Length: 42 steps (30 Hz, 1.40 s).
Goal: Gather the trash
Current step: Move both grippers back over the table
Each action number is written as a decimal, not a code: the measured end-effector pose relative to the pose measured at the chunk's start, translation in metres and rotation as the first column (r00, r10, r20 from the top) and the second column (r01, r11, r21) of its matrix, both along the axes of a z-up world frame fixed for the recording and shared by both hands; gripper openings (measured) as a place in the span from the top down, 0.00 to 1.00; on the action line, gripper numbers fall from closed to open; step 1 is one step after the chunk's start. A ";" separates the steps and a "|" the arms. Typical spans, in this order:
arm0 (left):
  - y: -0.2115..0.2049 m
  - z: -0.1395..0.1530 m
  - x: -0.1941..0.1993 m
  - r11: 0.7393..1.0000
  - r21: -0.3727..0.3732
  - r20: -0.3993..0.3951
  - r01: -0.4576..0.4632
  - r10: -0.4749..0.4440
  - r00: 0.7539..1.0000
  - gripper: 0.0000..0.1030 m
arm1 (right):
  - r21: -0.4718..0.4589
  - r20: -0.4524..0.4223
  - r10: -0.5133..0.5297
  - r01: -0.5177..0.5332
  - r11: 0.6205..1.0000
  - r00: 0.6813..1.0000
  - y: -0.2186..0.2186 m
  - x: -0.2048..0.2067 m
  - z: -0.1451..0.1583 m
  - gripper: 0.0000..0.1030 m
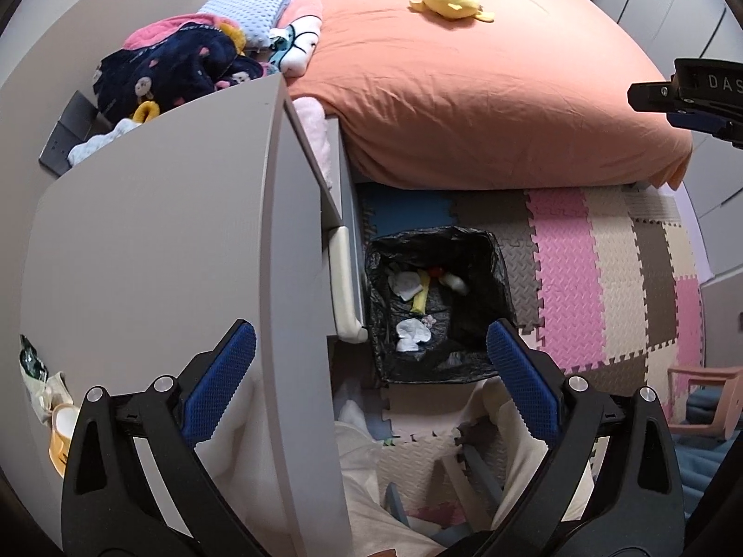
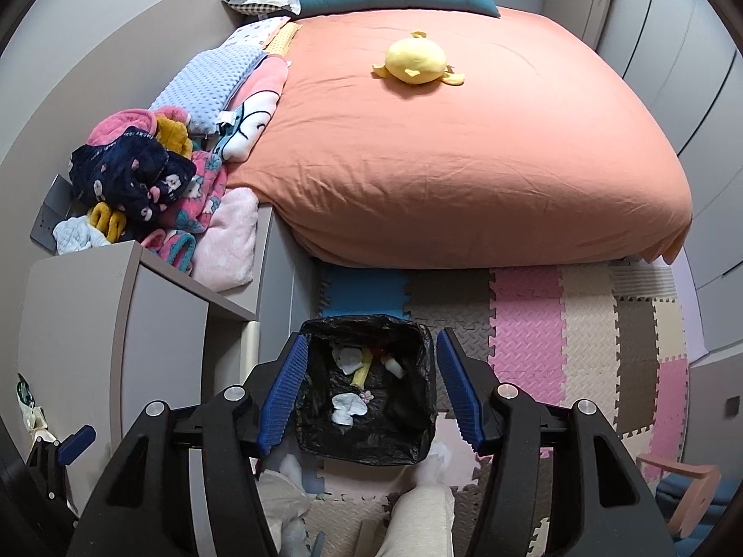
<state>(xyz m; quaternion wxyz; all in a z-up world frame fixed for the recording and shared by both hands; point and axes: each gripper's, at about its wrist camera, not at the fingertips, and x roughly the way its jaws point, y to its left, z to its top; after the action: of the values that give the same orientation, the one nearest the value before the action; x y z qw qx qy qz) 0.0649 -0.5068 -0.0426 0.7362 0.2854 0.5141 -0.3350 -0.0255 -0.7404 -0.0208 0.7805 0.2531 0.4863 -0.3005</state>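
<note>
A bin lined with a black bag [image 1: 434,306] stands on the foam floor mat beside the grey desk; it also shows in the right wrist view [image 2: 367,385]. Inside lie white tissues [image 2: 347,406], a yellow scrap [image 2: 361,373] and a small bottle. My right gripper [image 2: 369,392] is open and empty, hanging over the bin; its black body shows at the right edge of the left wrist view [image 1: 696,97]. My left gripper [image 1: 371,380] is open and empty, above the desk edge and the bin. Wrappers and a yellow cup [image 1: 60,436] lie on the desk's left edge.
A grey desk top [image 1: 162,278] fills the left. A bed with an orange sheet [image 2: 464,148] and a yellow plush toy [image 2: 418,65] lies behind the bin. Clothes [image 2: 134,176] are piled by the wall. A pink stool [image 2: 682,487] stands at right. The person's legs are below.
</note>
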 end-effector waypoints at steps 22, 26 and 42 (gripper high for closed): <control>0.082 0.024 0.015 0.988 -0.063 0.035 -0.144 0.146 0.989 0.06 | -0.028 0.017 0.122 -0.121 0.992 0.992 0.074 0.029 0.017 0.41; 0.100 0.025 0.018 0.982 -0.071 0.039 -0.173 0.176 0.984 0.06 | -0.031 0.025 0.144 -0.143 0.989 0.989 0.090 0.035 0.019 0.41; 0.191 0.030 0.027 0.941 -0.099 0.056 -0.325 0.331 0.942 0.06 | -0.018 0.064 0.299 -0.298 0.954 0.952 0.183 0.065 0.020 0.40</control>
<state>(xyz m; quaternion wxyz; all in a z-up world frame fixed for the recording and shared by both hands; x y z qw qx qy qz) 0.0917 -0.3157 -0.0123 0.8117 0.1748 0.5123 -0.2194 0.0391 -0.5578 -0.0009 0.8336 0.1834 0.4917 -0.1725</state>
